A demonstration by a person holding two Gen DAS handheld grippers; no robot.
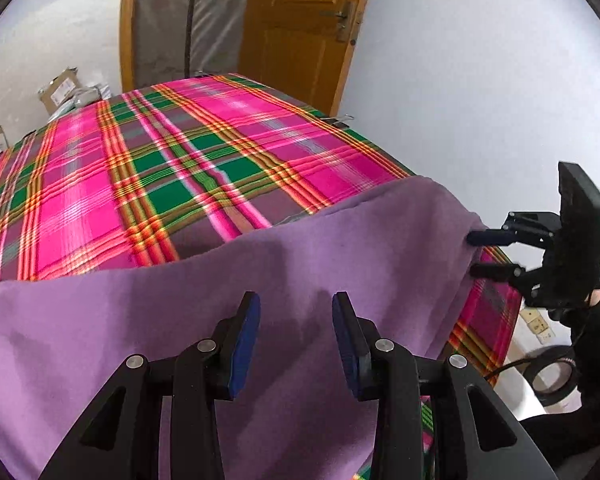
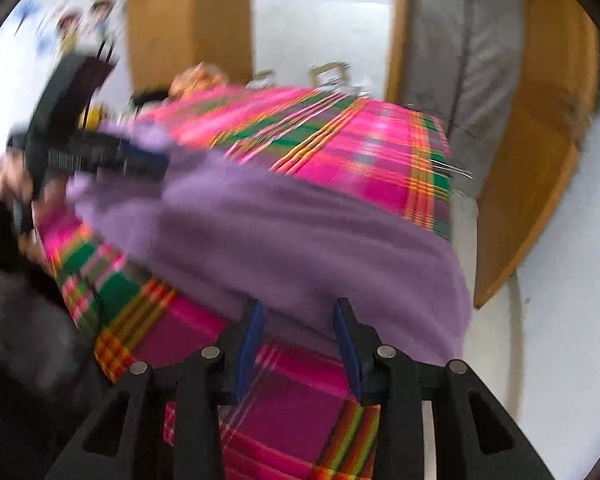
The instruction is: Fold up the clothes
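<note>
A purple garment (image 1: 260,296) lies across the near part of a table covered by a pink and green plaid cloth (image 1: 172,160). My left gripper (image 1: 296,308) is open just above the purple fabric, with nothing between its blue pads. My right gripper (image 1: 474,254) shows at the garment's right corner in the left wrist view, jaws apart. In the blurred right wrist view the right gripper (image 2: 298,312) is open at the edge of the purple garment (image 2: 300,240). The left gripper (image 2: 156,164) appears there at the far left, over the fabric.
A wooden door (image 1: 300,28) and a grey hanging cover (image 1: 188,16) stand behind the table. Cardboard boxes (image 1: 60,88) sit at the far left. A white wall (image 1: 480,80) is on the right. A power strip (image 1: 538,326) and a black ring (image 1: 552,372) are beside the table's right edge.
</note>
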